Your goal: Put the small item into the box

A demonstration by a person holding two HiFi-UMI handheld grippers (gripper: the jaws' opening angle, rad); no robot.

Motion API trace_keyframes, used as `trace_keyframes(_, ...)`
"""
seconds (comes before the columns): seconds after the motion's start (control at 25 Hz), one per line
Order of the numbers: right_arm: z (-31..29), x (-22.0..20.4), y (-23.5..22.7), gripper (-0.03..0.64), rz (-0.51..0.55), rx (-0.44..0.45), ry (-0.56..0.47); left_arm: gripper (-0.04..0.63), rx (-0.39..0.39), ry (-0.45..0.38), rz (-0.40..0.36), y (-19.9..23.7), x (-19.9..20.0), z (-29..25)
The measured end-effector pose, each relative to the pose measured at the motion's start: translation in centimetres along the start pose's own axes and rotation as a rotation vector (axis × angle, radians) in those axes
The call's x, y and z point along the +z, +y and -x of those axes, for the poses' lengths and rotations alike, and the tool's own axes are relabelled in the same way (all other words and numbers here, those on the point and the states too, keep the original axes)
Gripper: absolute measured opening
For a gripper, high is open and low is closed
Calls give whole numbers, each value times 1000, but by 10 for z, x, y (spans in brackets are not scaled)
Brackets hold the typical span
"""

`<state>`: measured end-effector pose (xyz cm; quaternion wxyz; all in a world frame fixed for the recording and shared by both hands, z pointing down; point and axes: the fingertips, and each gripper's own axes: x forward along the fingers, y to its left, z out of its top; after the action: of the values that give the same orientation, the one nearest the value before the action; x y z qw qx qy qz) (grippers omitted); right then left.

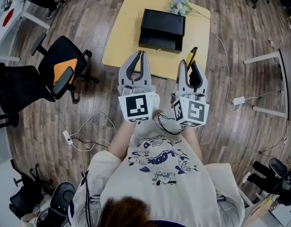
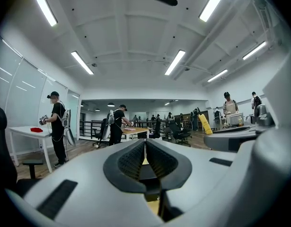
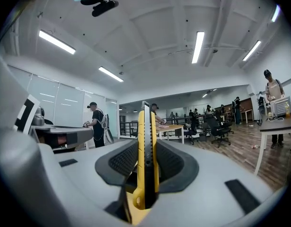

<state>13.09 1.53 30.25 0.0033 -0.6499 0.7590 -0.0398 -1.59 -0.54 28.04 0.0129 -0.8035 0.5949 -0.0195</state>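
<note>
A black open box (image 1: 162, 30) lies on the low yellow table (image 1: 124, 32) ahead of me. My right gripper (image 1: 193, 65) is shut on a yellow and black utility knife (image 1: 190, 58), which sticks up past the fingertips toward the table's near edge. In the right gripper view the utility knife (image 3: 146, 155) stands upright between the dark pads. My left gripper (image 1: 138, 60) is shut with nothing in it, held level beside the right one, short of the table. In the left gripper view its gripper (image 2: 145, 151) shows pads pressed together.
A bunch of pale flowers (image 1: 179, 4) lies at the table's far right corner. A black office chair (image 1: 60, 67) with an orange item stands to the left. Cables and a power strip (image 1: 67, 137) trail on the wood floor. A desk leg (image 1: 263, 58) stands at right.
</note>
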Motion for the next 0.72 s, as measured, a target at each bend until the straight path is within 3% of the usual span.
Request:
trace_keyframes(0.28,-61,0,-21,135,2,55,20,25,51,15,0,7,-3,-56)
trace_keyframes(0.72,-110,-25,-25,135,4,99,98,25,91,100,5,25,-34,-93)
